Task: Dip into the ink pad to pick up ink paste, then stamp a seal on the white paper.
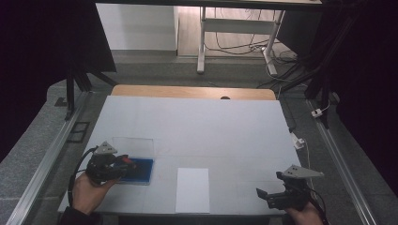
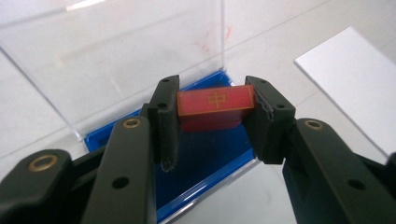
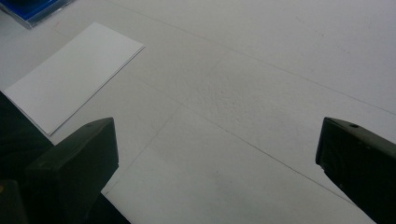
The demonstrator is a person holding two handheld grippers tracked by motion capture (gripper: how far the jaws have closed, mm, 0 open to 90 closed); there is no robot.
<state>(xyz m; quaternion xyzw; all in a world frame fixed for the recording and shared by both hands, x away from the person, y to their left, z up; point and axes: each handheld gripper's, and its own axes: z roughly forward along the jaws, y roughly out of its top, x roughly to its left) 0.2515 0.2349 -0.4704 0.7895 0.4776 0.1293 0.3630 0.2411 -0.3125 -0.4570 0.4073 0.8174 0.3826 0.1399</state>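
My left gripper (image 2: 212, 123) is shut on a red block (image 2: 215, 103) with a gold character on its top face. The block hangs just over the blue base (image 2: 205, 163) of a case whose clear lid (image 2: 116, 56) stands open behind it. In the high view that left gripper (image 1: 123, 164) sits at the near left of the table, over the blue base (image 1: 143, 171). My right gripper (image 1: 263, 194) rests at the near right, its jaws wide apart with nothing between them. In the right gripper view the right gripper (image 3: 217, 163) looks over bare white table.
A white sheet of paper (image 1: 192, 190) lies flat between the two grippers near the front edge; the same paper (image 3: 70, 77) appears in the right gripper view. The white table top (image 1: 197, 126) stretches back to a wooden strip (image 1: 192, 92). Metal rails run along both sides.
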